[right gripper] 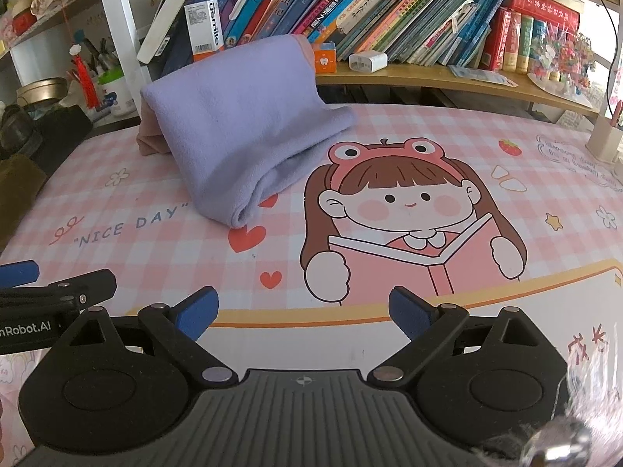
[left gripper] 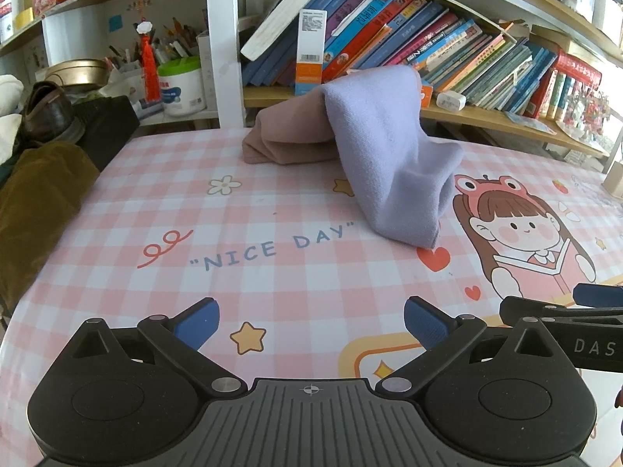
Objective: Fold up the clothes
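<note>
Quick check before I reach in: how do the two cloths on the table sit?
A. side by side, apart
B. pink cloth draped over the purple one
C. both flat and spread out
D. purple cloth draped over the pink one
D: the purple cloth hangs over the top of the bunched pink cloth and runs down onto the table.

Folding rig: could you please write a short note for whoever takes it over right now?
Left gripper: open, empty, over the checked table cover.
Right gripper: open, empty, beside the left one.
Purple cloth: loosely folded, draped over a pink cloth at the far edge by the bookshelf.
Done: nothing held; the purple cloth looks roughly doubled over.
Left: pull both cloths forward, fold them neatly.
</note>
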`<act>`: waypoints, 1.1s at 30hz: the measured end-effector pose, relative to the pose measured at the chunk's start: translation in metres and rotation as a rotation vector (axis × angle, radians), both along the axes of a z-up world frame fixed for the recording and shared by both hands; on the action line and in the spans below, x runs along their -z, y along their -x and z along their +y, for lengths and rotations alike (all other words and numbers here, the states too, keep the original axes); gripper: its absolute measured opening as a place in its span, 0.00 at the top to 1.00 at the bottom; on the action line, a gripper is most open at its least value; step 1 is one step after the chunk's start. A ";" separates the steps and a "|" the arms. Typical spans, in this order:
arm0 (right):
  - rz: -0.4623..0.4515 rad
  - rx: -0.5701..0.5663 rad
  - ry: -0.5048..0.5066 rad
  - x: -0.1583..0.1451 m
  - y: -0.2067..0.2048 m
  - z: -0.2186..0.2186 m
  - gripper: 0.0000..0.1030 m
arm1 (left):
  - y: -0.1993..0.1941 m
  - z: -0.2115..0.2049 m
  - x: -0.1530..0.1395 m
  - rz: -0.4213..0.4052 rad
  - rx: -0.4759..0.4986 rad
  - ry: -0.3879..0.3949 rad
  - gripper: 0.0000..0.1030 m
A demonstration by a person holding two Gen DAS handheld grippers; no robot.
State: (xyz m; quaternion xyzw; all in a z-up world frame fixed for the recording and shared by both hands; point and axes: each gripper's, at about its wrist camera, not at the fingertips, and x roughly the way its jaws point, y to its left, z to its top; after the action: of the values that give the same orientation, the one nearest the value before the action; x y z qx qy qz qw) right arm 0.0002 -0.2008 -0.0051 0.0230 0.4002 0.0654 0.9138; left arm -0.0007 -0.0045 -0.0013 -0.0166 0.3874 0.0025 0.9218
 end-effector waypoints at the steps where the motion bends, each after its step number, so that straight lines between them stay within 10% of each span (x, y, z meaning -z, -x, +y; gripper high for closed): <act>1: -0.001 0.000 0.001 0.000 0.000 0.000 0.08 | 0.000 0.000 0.000 -0.001 -0.001 0.000 0.01; 33: 0.013 0.005 0.002 0.002 -0.002 0.001 0.07 | 0.000 0.003 0.000 0.004 0.004 -0.004 0.01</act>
State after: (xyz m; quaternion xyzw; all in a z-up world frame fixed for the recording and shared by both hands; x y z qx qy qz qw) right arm 0.0025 -0.1997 -0.0072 0.0235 0.4060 0.0623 0.9114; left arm -0.0008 -0.0014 -0.0013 -0.0139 0.3895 0.0013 0.9209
